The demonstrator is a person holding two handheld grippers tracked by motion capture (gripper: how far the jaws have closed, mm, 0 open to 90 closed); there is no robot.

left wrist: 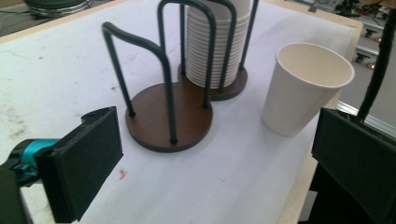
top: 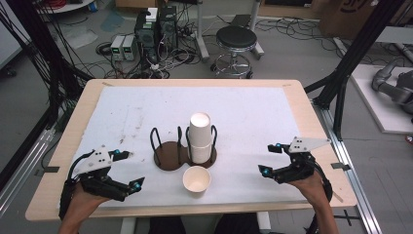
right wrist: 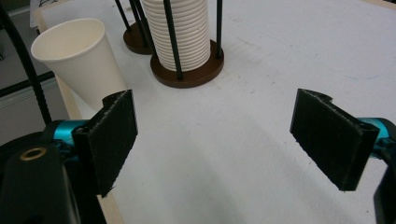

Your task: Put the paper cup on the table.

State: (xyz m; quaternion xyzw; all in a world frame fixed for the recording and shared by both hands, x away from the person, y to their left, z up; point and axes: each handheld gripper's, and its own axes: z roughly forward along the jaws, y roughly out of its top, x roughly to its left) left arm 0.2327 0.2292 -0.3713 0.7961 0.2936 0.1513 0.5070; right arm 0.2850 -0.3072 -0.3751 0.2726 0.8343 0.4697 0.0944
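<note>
**One loose cup, one stack, two grippers spread wide**

Two grippers show in the high view: the left gripper at about 8 o'clock on the table and the right gripper at about 4 o'clock, each with its jaws released and holding nothing. Between them, near the 6 o'clock edge, stands one single paper cup, upright and mouth up. Just beyond it, toward 12 o'clock, sits one dark wooden cup holder with two round bases; the right bay holds one stack of cups, the left bay holds none. One black stool stands on the floor past the table. No writing on any of these can be read.

Left gripper view: both black pads stand well apart. The single cup is at 2 o'clock, apart from the holder at 12 o'clock, with the stack in the farther bay. Cups and holder bear no print.

Right gripper view: the pads again stand wide, gripping nothing. The single cup is at 10 o'clock, near the table edge; the stack in its holder is at 12 o'clock.
</note>
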